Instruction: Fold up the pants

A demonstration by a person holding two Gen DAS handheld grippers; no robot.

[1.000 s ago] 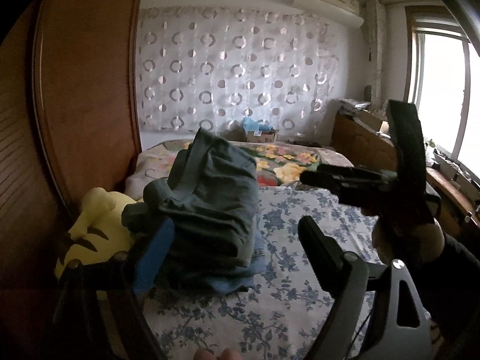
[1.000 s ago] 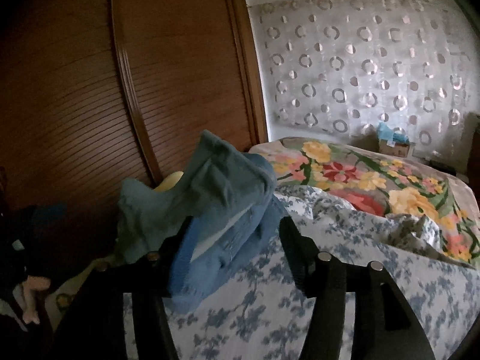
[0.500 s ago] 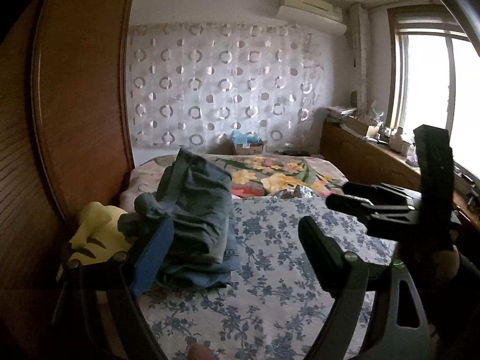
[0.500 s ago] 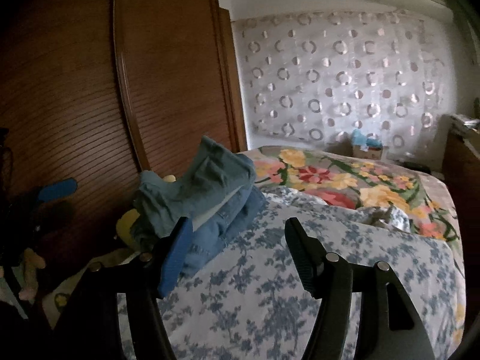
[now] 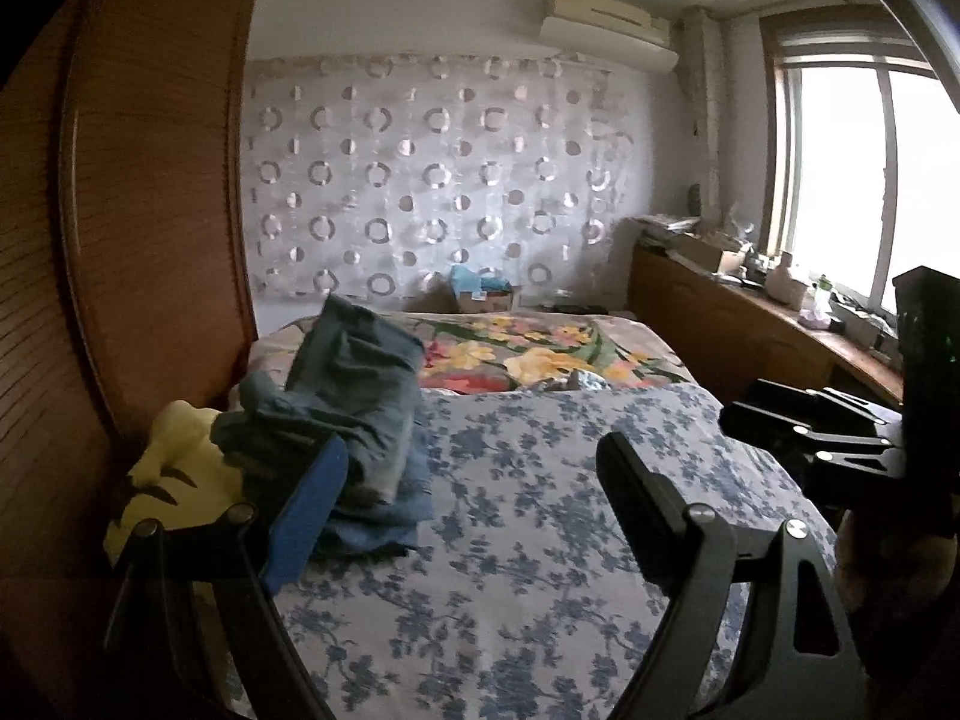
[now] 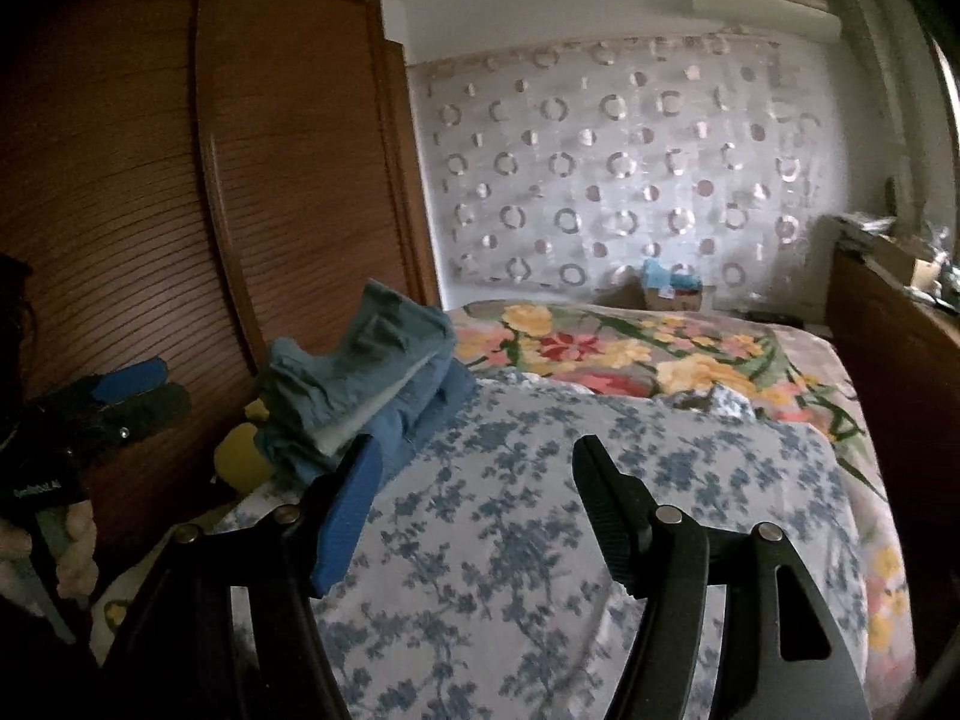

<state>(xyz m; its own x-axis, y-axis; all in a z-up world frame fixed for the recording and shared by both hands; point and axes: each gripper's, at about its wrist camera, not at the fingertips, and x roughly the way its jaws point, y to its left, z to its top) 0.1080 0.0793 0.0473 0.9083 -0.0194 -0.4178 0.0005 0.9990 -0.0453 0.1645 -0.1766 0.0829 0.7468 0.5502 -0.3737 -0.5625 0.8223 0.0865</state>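
Pants (image 5: 354,396) folded, stacked on bed (image 5: 540,540) by wardrobe (image 5: 150,210); left tongs (image 5: 474,474), right tongs (image 6: 480,474) gape, empty.

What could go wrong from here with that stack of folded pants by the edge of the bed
The folded pants are piled unevenly at the bed's edge beside the wardrobe, leaning over the yellow plush toy, so the stack may tip or slide off. Its top pair looks bunched and could unfold. Both the left gripper and the right gripper are open and clear, so nothing steadies it.
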